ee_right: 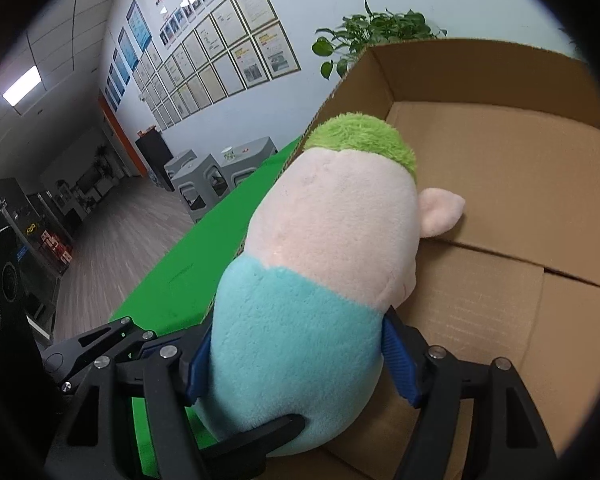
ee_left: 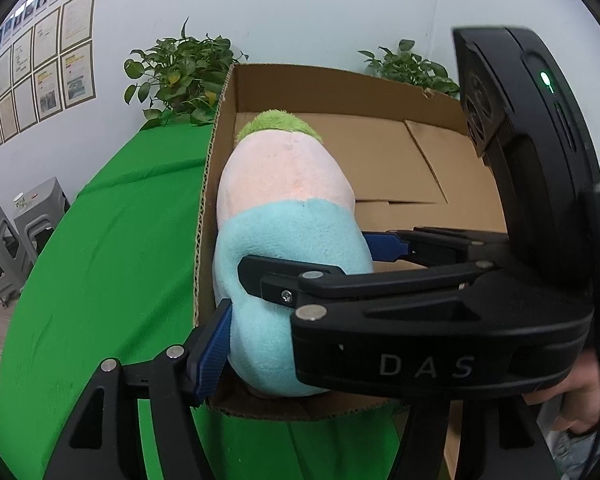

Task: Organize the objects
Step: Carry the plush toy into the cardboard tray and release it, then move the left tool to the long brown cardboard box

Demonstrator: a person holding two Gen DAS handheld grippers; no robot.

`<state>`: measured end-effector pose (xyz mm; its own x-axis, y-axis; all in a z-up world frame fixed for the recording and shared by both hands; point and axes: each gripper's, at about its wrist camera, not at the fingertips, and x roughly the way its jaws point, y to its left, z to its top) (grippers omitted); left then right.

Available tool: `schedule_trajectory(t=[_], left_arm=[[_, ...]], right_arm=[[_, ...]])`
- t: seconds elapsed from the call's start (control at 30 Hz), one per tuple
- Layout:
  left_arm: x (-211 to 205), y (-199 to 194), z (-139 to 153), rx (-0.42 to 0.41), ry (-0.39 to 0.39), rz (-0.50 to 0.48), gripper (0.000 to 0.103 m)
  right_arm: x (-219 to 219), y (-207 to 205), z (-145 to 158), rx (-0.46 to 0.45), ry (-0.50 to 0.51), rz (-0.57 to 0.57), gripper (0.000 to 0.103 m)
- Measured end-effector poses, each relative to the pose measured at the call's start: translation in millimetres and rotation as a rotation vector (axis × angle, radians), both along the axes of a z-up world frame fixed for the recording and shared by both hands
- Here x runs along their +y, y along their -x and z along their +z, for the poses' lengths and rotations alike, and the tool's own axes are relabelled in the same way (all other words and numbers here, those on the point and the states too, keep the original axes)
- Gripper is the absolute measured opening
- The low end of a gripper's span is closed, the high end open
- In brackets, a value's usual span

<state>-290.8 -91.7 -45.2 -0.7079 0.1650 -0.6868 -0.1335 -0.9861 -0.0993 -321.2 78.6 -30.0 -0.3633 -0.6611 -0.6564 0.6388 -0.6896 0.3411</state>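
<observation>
1. The plush toy [ee_right: 320, 280] is banded in light blue below, pale pink in the middle and lime green at the top.
2. The cardboard box [ee_right: 500, 184] is plain brown.
3. The desk [ee_left: 112, 240] is covered in bright green cloth.
4. The right tongs [ee_right: 300, 364] are black with blue pads [ee_right: 400, 364].
</observation>
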Motion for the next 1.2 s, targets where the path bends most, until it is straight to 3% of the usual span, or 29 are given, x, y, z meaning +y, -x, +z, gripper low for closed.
schedule_trajectory(t=[0.2,0.3,0.4,0.53,0.7,0.83,0.9,1.03,1.2], left_arm=[[11,-44,11,0.016,-0.016,0.020,0.069],[15,-73,19,0.046,0.024,0.063,0.078],[8,-87,22,0.061,0.029,0.096,0.079],[-1,-100,35,0.081,0.026,0.124,0.080],[-2,-123,52,0.146,0.005,0.148,0.089],[17,-154,68,0.201,0.033,0.142,0.091],[28,-169,77,0.243,0.047,0.139,0.098],[59,-191,94,0.324,0.086,0.128,0.103],[89,-208,101,0.332,0.053,0.090,0.103]], right_arm=[[-5,-4,2,-0.001,-0.053,0.021,0.073],[-3,-3,3,0.005,-0.046,0.015,0.084],[-4,-11,8,0.022,-0.038,-0.001,0.092],[10,-22,29,0.055,-0.016,-0.020,0.103],[49,-47,62,0.089,0.067,-0.065,0.103],[95,-72,69,0.105,0.060,-0.164,0.103],[120,-88,66,0.116,0.021,-0.229,0.103],[150,-121,65,0.234,-0.145,-0.368,0.103],[179,-157,69,0.314,-0.183,-0.474,0.103]])
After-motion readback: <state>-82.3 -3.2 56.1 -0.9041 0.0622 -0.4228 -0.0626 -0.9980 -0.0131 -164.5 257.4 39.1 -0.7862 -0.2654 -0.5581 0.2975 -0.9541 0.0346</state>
